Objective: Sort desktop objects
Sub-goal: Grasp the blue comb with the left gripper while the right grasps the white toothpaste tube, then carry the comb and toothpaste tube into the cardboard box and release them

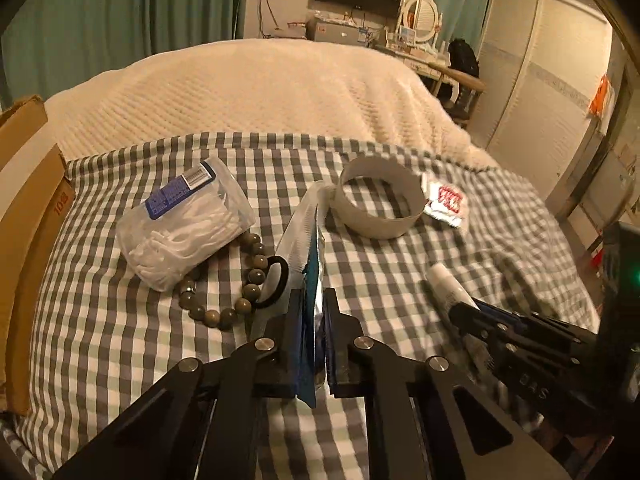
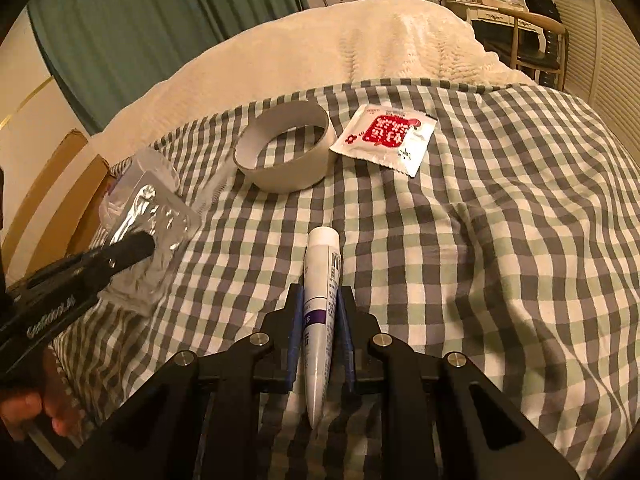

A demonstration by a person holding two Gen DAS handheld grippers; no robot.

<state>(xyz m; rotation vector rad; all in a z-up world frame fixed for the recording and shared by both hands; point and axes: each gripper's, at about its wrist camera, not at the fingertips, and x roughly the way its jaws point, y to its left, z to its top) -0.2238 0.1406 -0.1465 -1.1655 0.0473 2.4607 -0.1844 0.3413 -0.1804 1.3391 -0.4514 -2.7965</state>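
Both hands are loaded here. The left gripper (image 1: pixel 311 312) is clamped edge-on over a flat silvery foil blister pack (image 1: pixel 308 240), whose long axis runs straight ahead of the jaws, lifted off the grey-and-white checked bed cover (image 1: pixel 120 340). The right gripper (image 2: pixel 318 312) is squeezed around a white squeeze tube with a purple band (image 2: pixel 320 300), cap end pointing forward. Ahead of both sits the white cardboard ring (image 2: pixel 282 152), so I'd guess either hand just carries its item out along that line.

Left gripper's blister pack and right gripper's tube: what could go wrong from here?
The left gripper pinches only the blister pack's near edge, so the thin foil could bend or slip out. The right gripper clamps the tube mid-body; squeezing might dent it. The grippers sit close together and could collide.
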